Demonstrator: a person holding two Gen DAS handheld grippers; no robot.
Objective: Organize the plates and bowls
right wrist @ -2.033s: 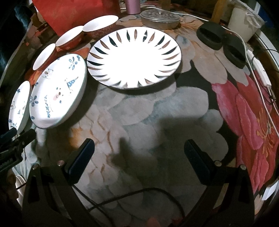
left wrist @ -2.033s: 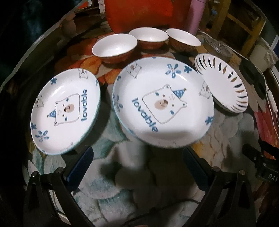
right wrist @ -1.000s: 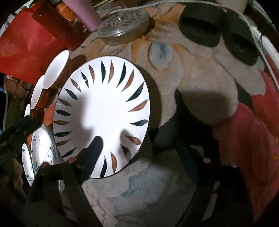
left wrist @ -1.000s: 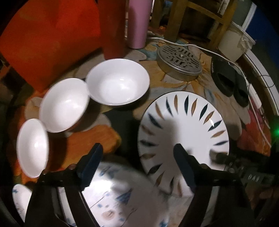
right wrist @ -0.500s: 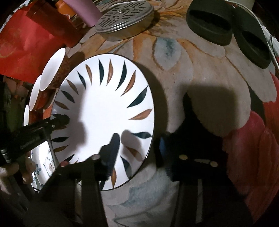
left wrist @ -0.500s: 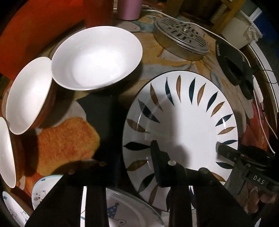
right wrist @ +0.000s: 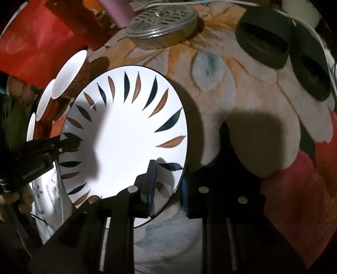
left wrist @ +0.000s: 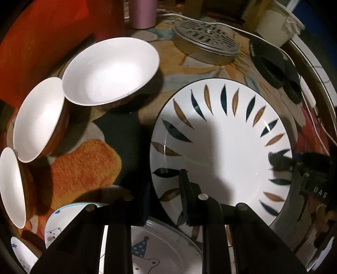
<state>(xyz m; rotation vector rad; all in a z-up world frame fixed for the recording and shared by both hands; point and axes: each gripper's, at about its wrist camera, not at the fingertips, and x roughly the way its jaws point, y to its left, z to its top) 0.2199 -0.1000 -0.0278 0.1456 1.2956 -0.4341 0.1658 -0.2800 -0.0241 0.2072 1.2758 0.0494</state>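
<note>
We close both hand-held grippers, left [left wrist: 166, 196] and right [right wrist: 168, 187], onto the leaf plate's [left wrist: 221, 147] opposite rims. Nothing is stacked yet; three bowls [left wrist: 109, 69] and the bear plates [left wrist: 160, 248] remain apart.

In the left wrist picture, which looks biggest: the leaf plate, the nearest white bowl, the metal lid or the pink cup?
1. Leaf plate
2. Nearest white bowl
3. Metal lid
4. Pink cup

The lid and cup sit farther back, so they may only look smaller.

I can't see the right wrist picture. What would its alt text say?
A white plate with dark and brown leaf marks lies on a flowered rug; the right tool is closing over its near rim, one finger inside and one outside. The left tool reaches its far rim, with white bowls beyond.
</note>
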